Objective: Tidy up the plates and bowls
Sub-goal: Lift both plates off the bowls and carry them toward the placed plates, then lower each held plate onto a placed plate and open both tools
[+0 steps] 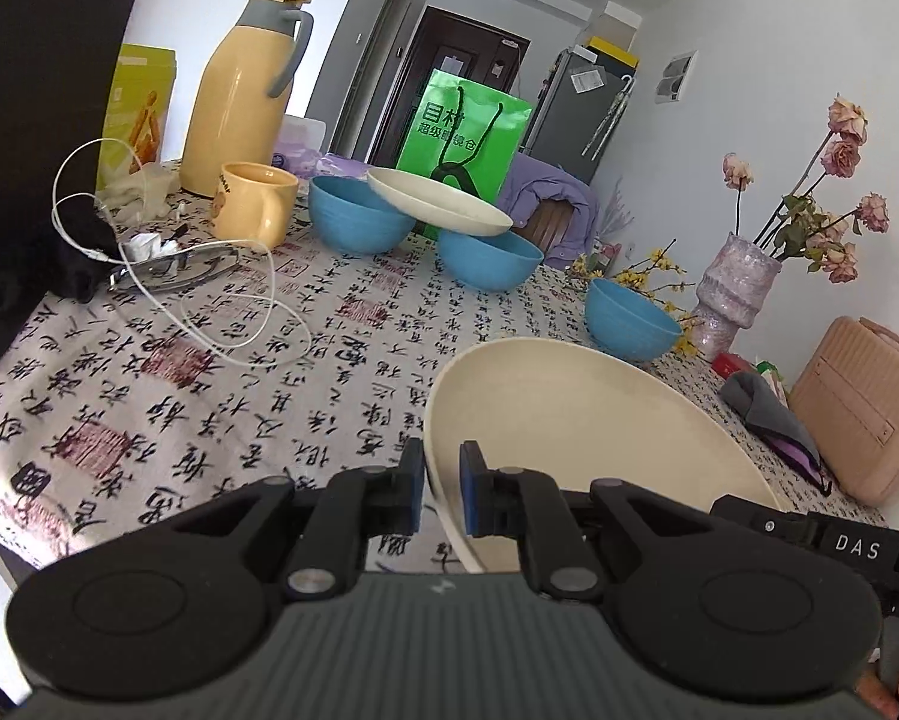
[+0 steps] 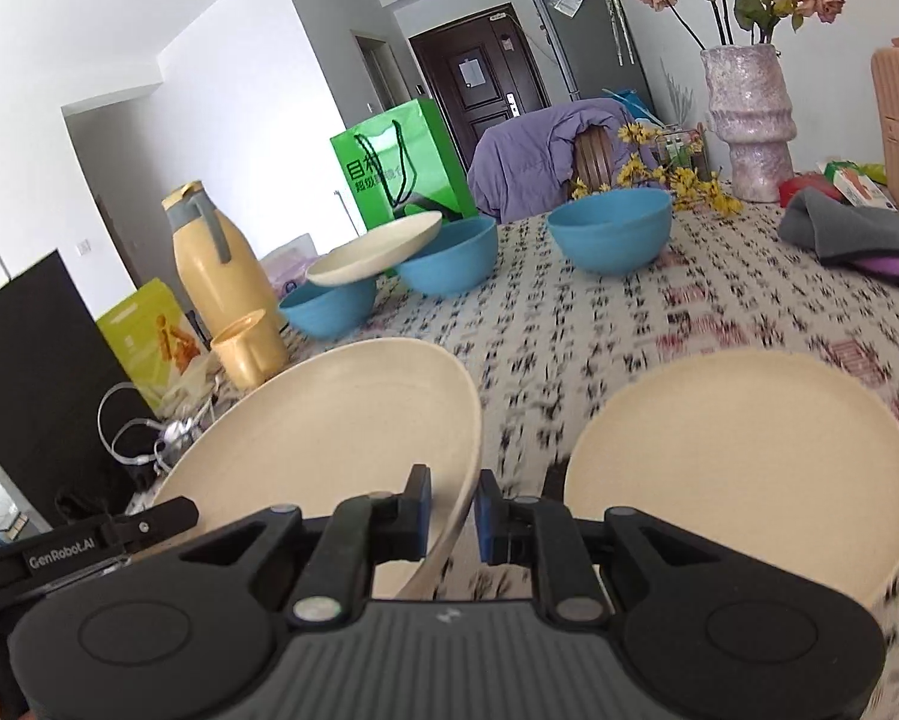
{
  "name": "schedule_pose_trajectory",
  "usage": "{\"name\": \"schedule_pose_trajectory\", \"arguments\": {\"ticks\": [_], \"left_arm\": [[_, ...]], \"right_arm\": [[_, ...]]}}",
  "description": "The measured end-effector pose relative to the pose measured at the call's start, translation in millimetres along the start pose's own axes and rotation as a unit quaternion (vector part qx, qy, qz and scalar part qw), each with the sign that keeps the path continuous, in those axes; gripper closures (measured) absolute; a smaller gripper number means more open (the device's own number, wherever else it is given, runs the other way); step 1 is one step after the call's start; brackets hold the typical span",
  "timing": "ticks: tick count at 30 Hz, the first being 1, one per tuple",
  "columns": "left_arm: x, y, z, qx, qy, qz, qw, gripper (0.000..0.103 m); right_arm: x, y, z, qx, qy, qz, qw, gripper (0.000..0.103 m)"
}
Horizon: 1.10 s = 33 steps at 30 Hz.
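Observation:
Both grippers hold one cream plate (image 1: 569,420) above the patterned tablecloth (image 1: 209,396). My left gripper (image 1: 442,486) is shut on its left rim. My right gripper (image 2: 454,510) is shut on the right rim of the same plate (image 2: 341,420), which tilts in that view. A second cream plate (image 2: 743,462) lies flat on the cloth just right of the right gripper. A third cream plate (image 1: 437,201) rests across two blue bowls (image 1: 353,216) (image 1: 488,258) at the far side. Another blue bowl (image 1: 629,318) stands alone near the vase.
A yellow thermos (image 1: 239,90), a yellow mug (image 1: 257,204) and a looped white cable (image 1: 209,300) crowd the far left. A green bag (image 1: 461,132) stands behind the bowls. A vase of flowers (image 1: 731,288), a grey cloth (image 1: 767,414) and a pink case (image 1: 863,408) line the right edge.

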<state>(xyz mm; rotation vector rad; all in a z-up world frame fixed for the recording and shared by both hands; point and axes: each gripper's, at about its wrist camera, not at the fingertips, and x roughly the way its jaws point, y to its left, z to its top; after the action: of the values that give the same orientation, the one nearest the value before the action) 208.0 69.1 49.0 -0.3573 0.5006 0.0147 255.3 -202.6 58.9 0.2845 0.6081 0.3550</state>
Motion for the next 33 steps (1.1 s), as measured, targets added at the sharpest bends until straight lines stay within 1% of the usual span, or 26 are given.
{"name": "schedule_pose_trajectory", "arguments": {"ticks": [3, 5, 11, 14, 20, 33], "left_arm": [[-6, 8, -7, 0.000, 0.001, 0.006, 1.0000, 0.091], [-7, 9, -8, 0.000, 0.004, 0.010, 0.9999, 0.091], [-1, 0, -8, 0.004, 0.004, 0.006, 1.0000, 0.091], [7, -7, -8, 0.001, 0.011, -0.005, 0.9999, 0.091], [31, -36, -7, 0.017, 0.024, -0.026, 0.9993, 0.091], [86, -108, -19, 0.046, 0.066, -0.075, 0.9939, 0.091]], "right_arm": [[-5, 11, -21, -0.010, 0.000, -0.003, 1.000, 0.087], [-5, 14, -26, -0.014, -0.001, -0.003, 1.000, 0.087], [-4, 9, -22, -0.014, -0.006, -0.002, 1.000, 0.087], [-4, 3, -18, -0.017, -0.010, -0.009, 1.000, 0.087], [-6, -24, -9, -0.007, -0.018, -0.029, 0.999, 0.087], [-13, -108, 6, 0.026, -0.021, -0.087, 0.996, 0.086]]}}
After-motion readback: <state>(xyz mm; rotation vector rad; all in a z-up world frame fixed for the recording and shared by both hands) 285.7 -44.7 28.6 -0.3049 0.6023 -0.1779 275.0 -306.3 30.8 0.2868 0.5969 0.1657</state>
